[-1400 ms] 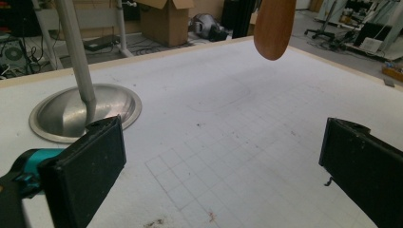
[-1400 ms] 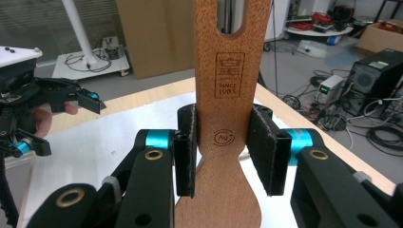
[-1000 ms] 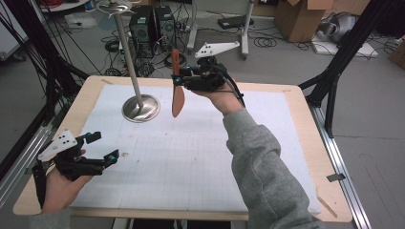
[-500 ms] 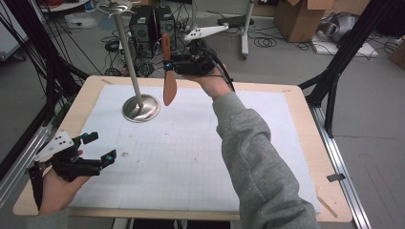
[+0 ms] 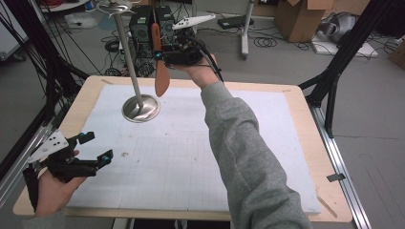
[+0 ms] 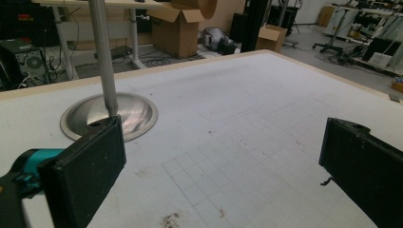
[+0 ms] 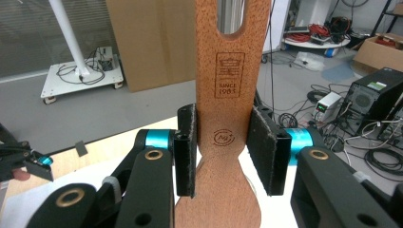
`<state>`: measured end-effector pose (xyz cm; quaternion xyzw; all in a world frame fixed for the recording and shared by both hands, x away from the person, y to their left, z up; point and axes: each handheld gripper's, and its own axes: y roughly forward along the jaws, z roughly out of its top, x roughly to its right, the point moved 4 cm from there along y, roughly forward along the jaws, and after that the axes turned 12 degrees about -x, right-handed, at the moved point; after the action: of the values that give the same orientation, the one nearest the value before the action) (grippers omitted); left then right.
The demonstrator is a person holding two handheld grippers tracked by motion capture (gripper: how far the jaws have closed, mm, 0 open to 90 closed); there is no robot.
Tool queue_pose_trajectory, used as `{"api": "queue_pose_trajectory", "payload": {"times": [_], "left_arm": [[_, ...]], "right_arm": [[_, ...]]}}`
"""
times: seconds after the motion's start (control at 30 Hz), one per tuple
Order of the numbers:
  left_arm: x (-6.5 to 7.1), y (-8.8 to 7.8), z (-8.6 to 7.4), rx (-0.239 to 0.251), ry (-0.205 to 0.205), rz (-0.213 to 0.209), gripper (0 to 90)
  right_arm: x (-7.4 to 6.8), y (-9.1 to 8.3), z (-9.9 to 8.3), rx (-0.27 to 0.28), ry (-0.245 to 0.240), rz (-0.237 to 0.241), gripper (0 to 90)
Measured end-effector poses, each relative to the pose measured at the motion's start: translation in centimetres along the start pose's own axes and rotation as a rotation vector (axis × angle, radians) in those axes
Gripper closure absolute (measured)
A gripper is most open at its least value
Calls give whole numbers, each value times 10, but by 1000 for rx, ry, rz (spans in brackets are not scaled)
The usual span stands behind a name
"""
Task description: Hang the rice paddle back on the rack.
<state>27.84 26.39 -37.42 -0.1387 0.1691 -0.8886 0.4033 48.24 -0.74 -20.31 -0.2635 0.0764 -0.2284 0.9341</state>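
- The table (image 5: 305, 143), a pale wooden frame under a white gridded mat (image 5: 191, 157), takes up the middle of the high view; the mat carries a few small brown stains toward 7 o'clock.
- A person's right arm in a grey sleeve (image 5: 243, 157) runs from 5 o'clock up toward 12 o'clock, crossing above the mat.
- The metal stand (image 5: 140, 108) sits on the mat at about 10 o'clock: a round shiny base with a thin upright pole rising past the far table edge. In the left gripper view the base (image 6: 109, 116) lies ahead at 10 o'clock.
- The right gripper (image 5: 162, 56) hangs in the air at 12 o'clock, above the far edge of the table and just beside the pole, apart from it.
- The left gripper (image 5: 95, 148) rests low at 8 o'clock over the near left corner, its jaws spread wide with nothing between them; its own view shows bare mat in the gap.
- The wooden spatula (image 5: 161, 71) hangs upright in the right gripper, blade down. In the right gripper view the two pads pinch the spatula's neck (image 7: 223, 137) from both sides, just below a stamped mark and a long slot.
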Motion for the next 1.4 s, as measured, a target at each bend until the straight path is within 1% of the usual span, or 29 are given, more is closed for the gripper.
{"api": "queue_pose_trajectory", "payload": {"times": [0.13,0.2,0.37,0.4,0.47,0.5,0.53,0.7,1.0,1.13,1.2,1.3,1.4], "left_arm": [[-2,-2,0,2,-4,5,20],[-4,-4,-1,6,-7,10,20],[-4,-6,0,10,-7,12,20],[-3,-6,0,11,-8,11,20],[-2,-5,1,10,-5,11,20],[-2,-5,1,10,-5,11,20],[-1,-5,1,9,-4,10,20],[0,-6,2,13,3,11,20],[-2,-5,0,5,-7,11,20],[-2,-6,0,9,-7,16,20],[-3,-9,0,11,-6,20,20],[-2,-10,1,20,-12,11,20],[0,-12,3,23,-1,14,20]], "right_arm": [[1,2,7,6,7,5,648],[2,5,14,1,-1,-3,647],[3,10,22,-10,-4,-13,647],[4,11,23,-7,-1,-10,647],[4,12,26,-2,18,11,648],[4,12,26,-2,18,11,648],[4,13,28,8,29,16,647],[7,21,30,-3,34,4,648],[12,29,33,7,51,-2,647],[11,30,36,5,51,-4,647],[10,32,40,8,46,-5,647],[8,32,44,16,43,-7,647],[6,34,49,10,36,-19,648]]}}
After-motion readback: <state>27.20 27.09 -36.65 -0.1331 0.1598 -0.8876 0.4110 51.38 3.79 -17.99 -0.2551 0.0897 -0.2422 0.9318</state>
